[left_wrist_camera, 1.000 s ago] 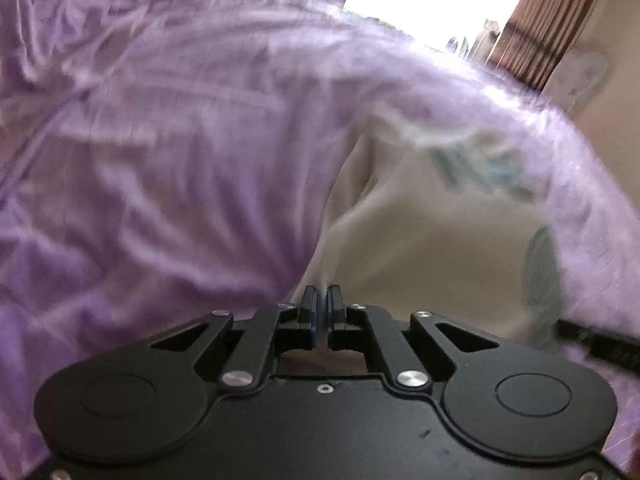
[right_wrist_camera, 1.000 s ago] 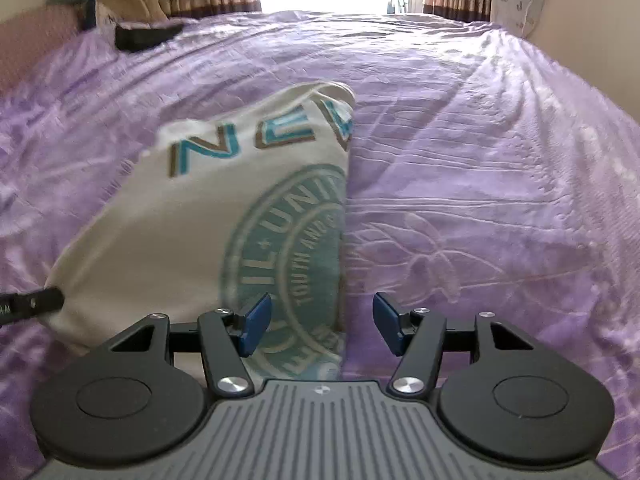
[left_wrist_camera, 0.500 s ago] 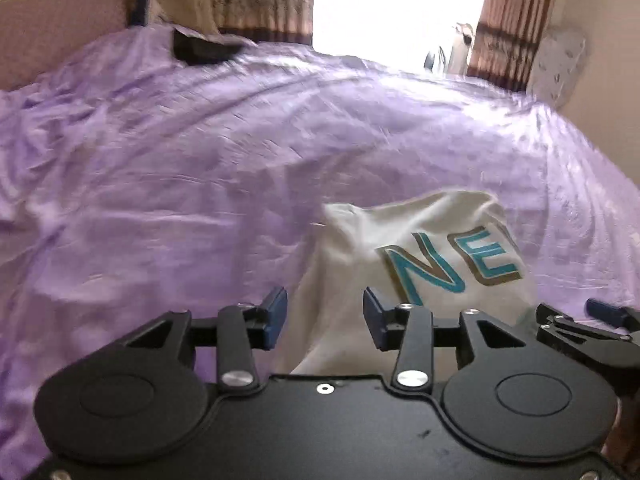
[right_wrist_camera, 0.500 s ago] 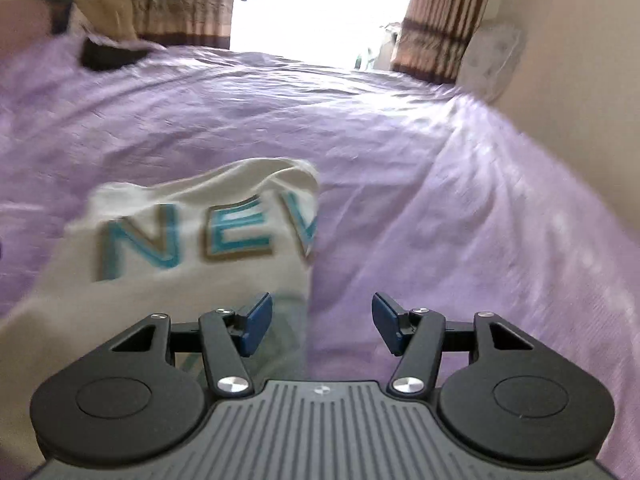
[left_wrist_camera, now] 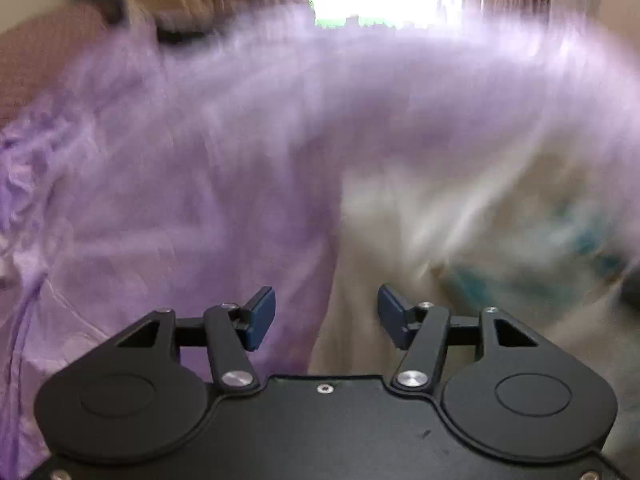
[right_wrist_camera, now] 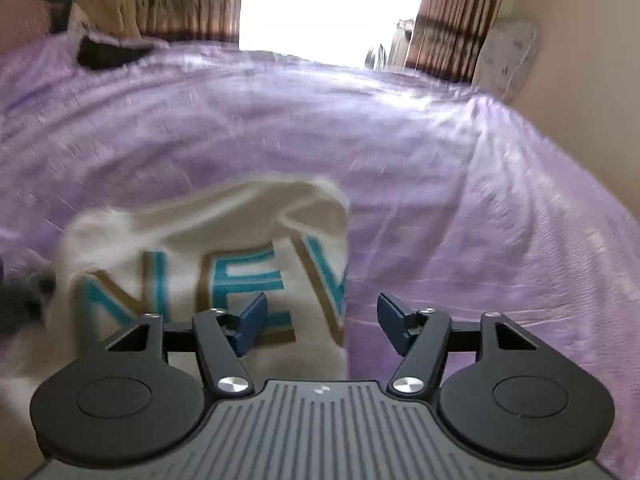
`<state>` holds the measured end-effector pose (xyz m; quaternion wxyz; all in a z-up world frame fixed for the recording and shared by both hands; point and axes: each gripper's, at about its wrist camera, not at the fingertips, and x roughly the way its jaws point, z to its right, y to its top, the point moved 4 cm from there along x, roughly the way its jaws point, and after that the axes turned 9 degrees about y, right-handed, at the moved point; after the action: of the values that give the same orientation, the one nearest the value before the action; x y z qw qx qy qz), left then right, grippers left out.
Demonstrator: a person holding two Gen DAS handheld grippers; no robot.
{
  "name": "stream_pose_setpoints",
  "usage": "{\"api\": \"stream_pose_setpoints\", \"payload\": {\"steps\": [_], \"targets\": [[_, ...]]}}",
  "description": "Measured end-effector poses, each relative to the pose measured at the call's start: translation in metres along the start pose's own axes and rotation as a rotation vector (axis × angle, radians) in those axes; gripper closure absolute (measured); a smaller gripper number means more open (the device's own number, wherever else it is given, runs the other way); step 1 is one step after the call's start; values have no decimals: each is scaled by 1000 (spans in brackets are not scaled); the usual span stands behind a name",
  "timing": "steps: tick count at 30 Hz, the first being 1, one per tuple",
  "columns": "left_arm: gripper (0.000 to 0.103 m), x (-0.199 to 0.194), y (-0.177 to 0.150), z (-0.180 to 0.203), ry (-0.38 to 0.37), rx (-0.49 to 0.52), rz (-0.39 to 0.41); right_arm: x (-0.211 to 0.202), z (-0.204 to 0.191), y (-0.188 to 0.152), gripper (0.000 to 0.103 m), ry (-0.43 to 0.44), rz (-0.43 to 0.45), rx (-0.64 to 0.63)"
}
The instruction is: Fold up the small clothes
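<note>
Both tools, left tool (left_wrist_camera: 326, 316) and right tool (right_wrist_camera: 320, 322), are opening, empty, above the cream shirt (right_wrist_camera: 224, 248).

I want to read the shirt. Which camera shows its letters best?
The right wrist view: the shirt lies there with big teal letters easy to read. In the left wrist view the shirt is only a cream blur with teal smudges.

You have one cream shirt (right_wrist_camera: 224, 240) lying on one purple bedsheet (right_wrist_camera: 460, 184). Three teal letters show on it. You hold two grippers, left (left_wrist_camera: 326, 312) and right (right_wrist_camera: 322, 320), each with two blue pads, nothing between them, both opening. One dark item (right_wrist_camera: 108, 54) lies at the far side. Two curtains (right_wrist_camera: 452, 16) flank one window.
</note>
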<state>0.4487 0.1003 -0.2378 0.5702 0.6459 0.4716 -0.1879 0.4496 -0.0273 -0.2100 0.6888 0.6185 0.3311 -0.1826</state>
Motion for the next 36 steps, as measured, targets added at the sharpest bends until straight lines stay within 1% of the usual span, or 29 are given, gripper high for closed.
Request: {"api": "stream_pose_setpoints", "payload": {"steps": [1, 2, 3, 4, 5, 7, 8, 9, 10, 11, 12, 13, 15, 17, 19, 21, 23, 24, 26, 27, 29, 30, 32, 34, 36], "targets": [[42, 11, -4, 2, 14, -8, 12, 21, 4, -7, 24, 46, -35, 41], [42, 10, -3, 2, 31, -25, 24, 31, 12, -12, 24, 94, -44, 105], [43, 1, 3, 3, 39, -1, 23, 31, 22, -12, 24, 121, -41, 164], [46, -6, 10, 0, 50, 1, 29, 27, 30, -7, 25, 132, -31, 206], [46, -14, 18, -3, 44, -19, 47, 21, 33, -2, 28, 121, 0, 208], [46, -25, 35, -6, 2, -72, 91, 16, 30, 11, 29, 32, 62, 143], [45, -23, 42, -4, -1, -77, 98, 20, 26, 16, 29, 13, 63, 106], [44, -15, 47, 2, 14, -60, 81, 29, 23, 19, 29, 19, 47, 86], [43, 2, 49, 7, 36, -32, 46, 44, 20, 18, 29, 30, 7, 78], [43, 25, 46, 14, 60, 5, 2, 60, 19, 14, 29, 35, -52, 79], [41, 39, 42, 20, 48, -2, -7, 66, 19, 12, 27, 37, -66, 83], [41, 46, 43, 20, 40, -33, -8, 68, 21, 12, 27, 41, -63, 99], [41, 39, 47, 14, 36, -40, 6, 61, 21, 15, 28, 44, -66, 98], [41, 27, 45, 6, 36, -63, -2, 46, 21, 17, 29, 49, -59, 86], [42, 5, 35, -7, 44, -69, -20, 24, 22, 15, 30, 74, -51, 95], [43, -26, 15, -24, 38, -86, -24, -3, 25, 5, 28, 109, -30, 91], [43, -34, -3, -42, 4, -107, -52, -31, 29, -10, 24, 143, -21, 76], [43, -41, -16, -52, -42, -116, -79, -43, 33, -16, 23, 170, -20, 70], [44, -58, -42, -65, -189, -165, -116, -67, 46, -34, 23, 259, -12, 113], [44, -67, -55, -72, -267, -197, -104, -76, 52, -42, 23, 314, -9, 143], [43, -74, -71, -80, -366, -221, -100, -89, 66, -58, 23, 425, 0, 242], [43, -75, -78, -79, -388, -210, -119, -90, 70, -64, 23, 453, -1, 282], [43, -71, -83, -73, -383, -195, -142, -77, 82, -68, 23, 459, -43, 368], [43, -67, -80, -70, -413, -227, -126, -57, 89, -70, 23, 502, -91, 467], [42, -59, -71, -65, -440, -244, -116, -40, 89, -70, 22, 545, -110, 541]]}}
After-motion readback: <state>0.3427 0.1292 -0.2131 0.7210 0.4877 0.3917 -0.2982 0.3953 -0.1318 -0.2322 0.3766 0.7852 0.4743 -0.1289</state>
